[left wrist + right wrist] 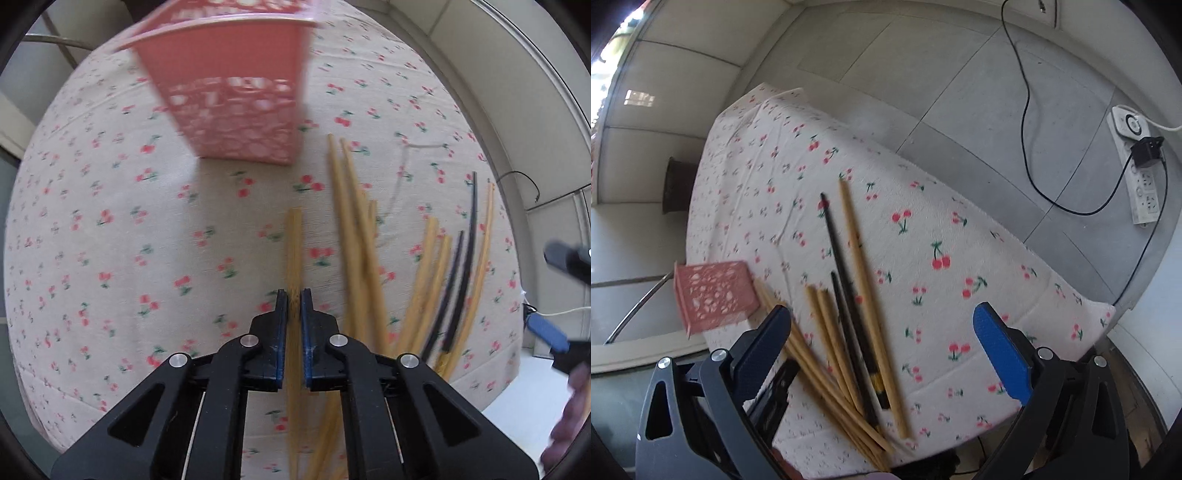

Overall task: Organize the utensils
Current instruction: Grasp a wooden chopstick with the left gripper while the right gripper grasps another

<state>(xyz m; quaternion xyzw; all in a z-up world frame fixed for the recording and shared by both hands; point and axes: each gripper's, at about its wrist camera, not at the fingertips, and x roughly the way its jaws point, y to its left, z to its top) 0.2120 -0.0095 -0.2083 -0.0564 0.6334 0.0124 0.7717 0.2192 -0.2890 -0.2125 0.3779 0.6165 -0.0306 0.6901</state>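
My left gripper [294, 295] is shut on a bamboo chopstick [294, 243] that sticks out forward above the cherry-print cloth. A pink perforated basket [236, 110] stands upright ahead of it; it also shows in the right wrist view [713, 295]. Several bamboo chopsticks [354, 229] and two black chopsticks [463, 266] lie loose to the right of the left gripper. In the right wrist view the same bamboo pile [834, 339] and the black chopsticks [846, 295] lie below my right gripper [882, 314], which is wide open, empty and held above the table.
The table [960, 266] is covered with a white cherry-print cloth. Its edge drops to a grey floor with a power strip [1137, 162] and black cables [1030, 140]. The right gripper's blue pad [550, 332] shows at the right edge of the left wrist view.
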